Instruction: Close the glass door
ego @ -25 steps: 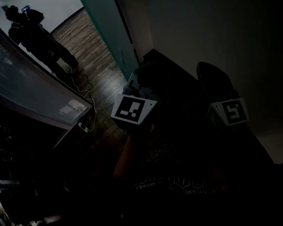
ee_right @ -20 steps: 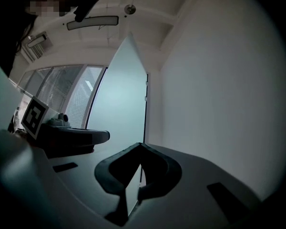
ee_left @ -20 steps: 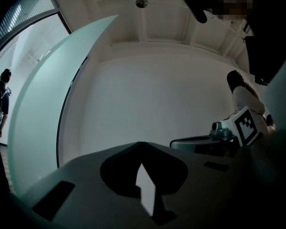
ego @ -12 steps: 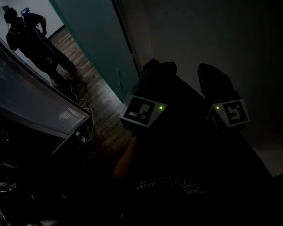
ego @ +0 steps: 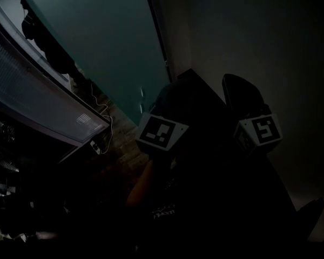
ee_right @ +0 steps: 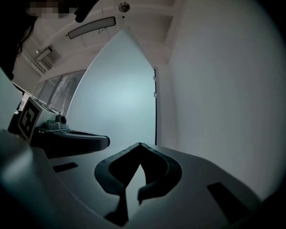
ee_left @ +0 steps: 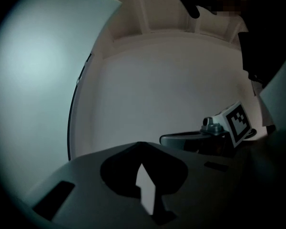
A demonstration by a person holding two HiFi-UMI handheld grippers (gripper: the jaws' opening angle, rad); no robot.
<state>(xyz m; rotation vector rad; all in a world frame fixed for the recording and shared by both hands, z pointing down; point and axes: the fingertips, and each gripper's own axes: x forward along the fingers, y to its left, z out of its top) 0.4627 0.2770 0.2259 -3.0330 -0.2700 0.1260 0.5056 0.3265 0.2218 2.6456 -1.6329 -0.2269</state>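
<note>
- Glass door (ego: 97, 47): a frosted pane, standing left of the pale wall (ee_right: 219, 80). Its free edge lies close to the wall corner.
- My left gripper (ee_left: 139, 146): jaws together, nothing between them. It points at the wall just right of the door edge.
- My right gripper (ee_right: 140, 146): jaws together, empty.
- Progress, by my judgement: the door is nearly shut. A dark line at its edge stops me from confirming that it is seated, so a last push and a check remain.
</note>
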